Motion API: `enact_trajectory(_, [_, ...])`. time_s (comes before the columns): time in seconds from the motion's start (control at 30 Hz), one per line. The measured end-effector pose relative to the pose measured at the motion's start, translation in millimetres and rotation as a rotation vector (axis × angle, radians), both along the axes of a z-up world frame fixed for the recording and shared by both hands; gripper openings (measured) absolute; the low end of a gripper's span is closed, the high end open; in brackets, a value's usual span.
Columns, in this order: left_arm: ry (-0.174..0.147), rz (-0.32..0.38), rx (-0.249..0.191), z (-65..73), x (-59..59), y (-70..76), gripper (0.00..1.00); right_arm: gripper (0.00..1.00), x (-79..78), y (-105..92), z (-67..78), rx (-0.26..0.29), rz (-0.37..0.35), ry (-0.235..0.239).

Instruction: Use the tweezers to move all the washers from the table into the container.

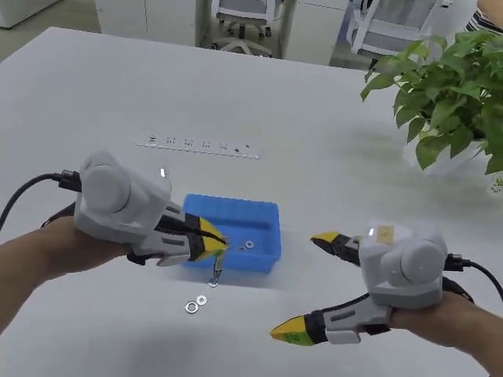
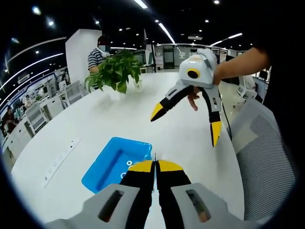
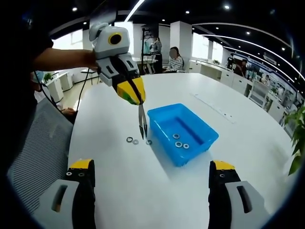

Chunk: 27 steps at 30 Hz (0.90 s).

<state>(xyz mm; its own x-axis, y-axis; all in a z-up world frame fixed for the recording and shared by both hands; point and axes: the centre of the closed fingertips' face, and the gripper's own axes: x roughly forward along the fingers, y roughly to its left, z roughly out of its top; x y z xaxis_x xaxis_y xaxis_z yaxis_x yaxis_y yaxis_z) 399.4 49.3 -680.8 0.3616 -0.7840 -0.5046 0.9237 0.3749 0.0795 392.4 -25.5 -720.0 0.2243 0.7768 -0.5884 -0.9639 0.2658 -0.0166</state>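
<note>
- Plant [image 1: 448, 94]: green, leafy, in a white pot [image 1: 436, 161], far right.
- Power strip [image 1: 196, 145]: white, lying flat, sockets in a row; left of plant, well apart from it.
- Chairs [image 1: 244, 16]: two, pale frames, past the far edge.
- Mesh chair back [image 3: 33, 152]: grey, close by in both gripper views.
- Seated people [image 3: 175, 59]: background, right gripper view.
- Person in striped top [image 2: 97, 52]: behind plant, left gripper view.
- Ceiling lights [image 2: 167, 32]: long strips and small spots, dark ceiling.

Bright, even light from long ceiling strip lamps [image 2: 167, 32]; soft shadows just below the yellow-tipped left tongs [image 1: 222, 245]; fisheye edges bend.
</note>
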Motion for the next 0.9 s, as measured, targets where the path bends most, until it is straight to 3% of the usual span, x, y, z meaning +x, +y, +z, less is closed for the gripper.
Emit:
enact_trajectory(0.6, [0.015,0.001,-0.011,-17.8,4.9,6.1,0.05,0.97,-5.1,2.9,-8.7,-0.02,0.004,0.026])
enact_trajectory(0.9, [0.014,-0.004,-0.034,-16.7,8.3,4.2,0.05,0.96,-7.0,3.9,-13.2,-0.036,0.011,0.035])
